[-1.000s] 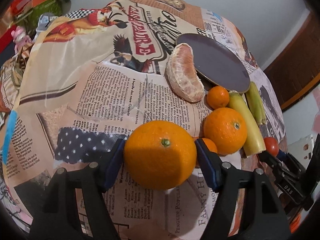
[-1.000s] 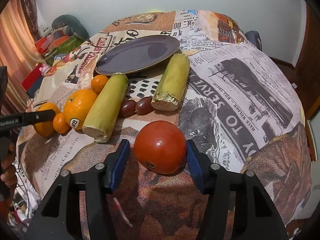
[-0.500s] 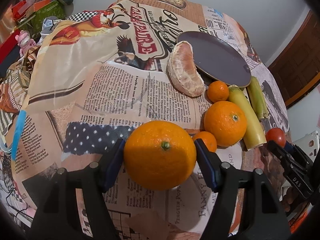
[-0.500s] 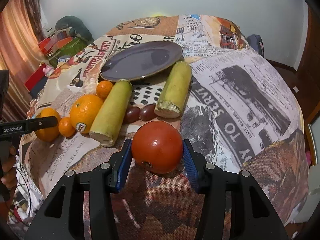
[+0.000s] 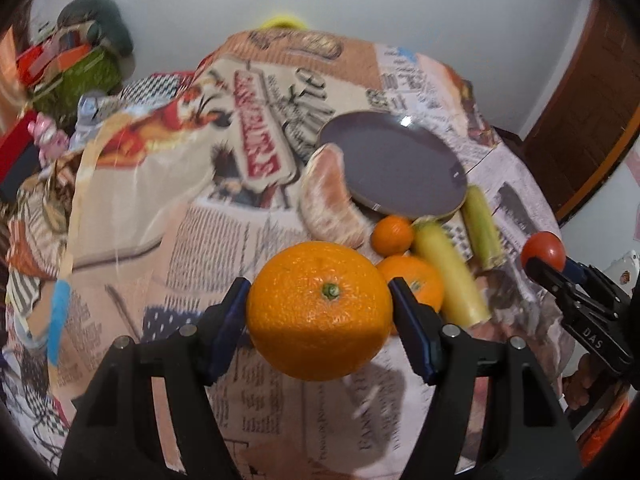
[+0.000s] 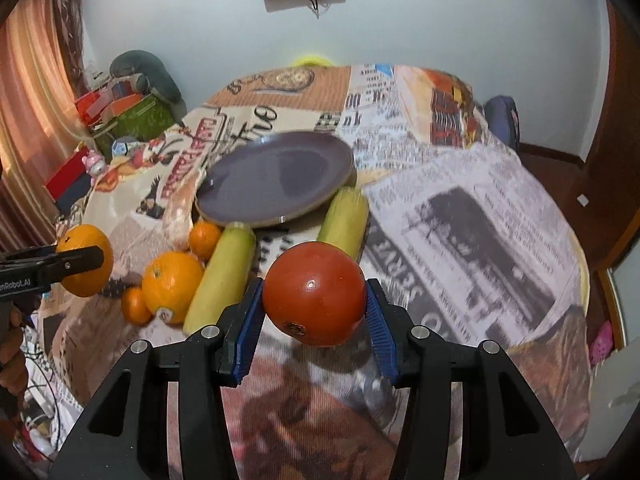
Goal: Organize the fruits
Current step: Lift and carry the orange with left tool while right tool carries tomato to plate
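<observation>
Left gripper [image 5: 319, 312] clamps a large orange [image 5: 319, 311], right gripper [image 6: 315, 300] a tomato [image 6: 315, 293]; carry both level over the purple plate [image 6: 276, 178], releasing low so neither rolls.

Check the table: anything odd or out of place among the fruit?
Yes: the peeled citrus half lies bare on the tablecloth, leaning against the empty purple plate; the other fruit is unpeeled.
</observation>
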The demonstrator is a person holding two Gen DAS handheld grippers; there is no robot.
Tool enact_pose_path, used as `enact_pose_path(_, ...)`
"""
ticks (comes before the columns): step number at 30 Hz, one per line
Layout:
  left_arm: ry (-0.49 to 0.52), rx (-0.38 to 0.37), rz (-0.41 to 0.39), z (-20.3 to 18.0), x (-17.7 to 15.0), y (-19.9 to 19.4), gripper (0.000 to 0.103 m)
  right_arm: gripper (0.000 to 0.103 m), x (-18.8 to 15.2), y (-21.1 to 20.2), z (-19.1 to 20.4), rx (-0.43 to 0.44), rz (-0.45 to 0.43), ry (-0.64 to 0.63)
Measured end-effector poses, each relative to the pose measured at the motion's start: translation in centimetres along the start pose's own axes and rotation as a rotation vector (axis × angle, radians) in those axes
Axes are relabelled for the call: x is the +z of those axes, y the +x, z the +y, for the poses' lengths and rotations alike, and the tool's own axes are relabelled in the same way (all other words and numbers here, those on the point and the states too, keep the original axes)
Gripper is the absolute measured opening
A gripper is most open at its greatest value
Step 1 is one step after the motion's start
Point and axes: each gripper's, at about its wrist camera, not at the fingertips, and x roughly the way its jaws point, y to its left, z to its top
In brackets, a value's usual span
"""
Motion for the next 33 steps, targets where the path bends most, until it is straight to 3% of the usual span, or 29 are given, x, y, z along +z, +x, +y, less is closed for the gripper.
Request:
enact_pose_path(16,0.061,-0.058,-0.111,-2.2,8.3,-0.3,0.069,0.046,6.8,0.4,0.0,-0.014,-0.142,-0.054)
enact_pose_path(25,0.056,-0.068,-0.103,-2.1,13.0,2.7,0.069,0.046,9.4,3.4,0.3,-0.022,-0.136,-0.118)
enact_pose_path(33,0.084,-0.067,-0.072,-3.0,15.0,6.8,0.069,0.046,10.8,7.5,-0.4,0.005,-0.089,-0.106)
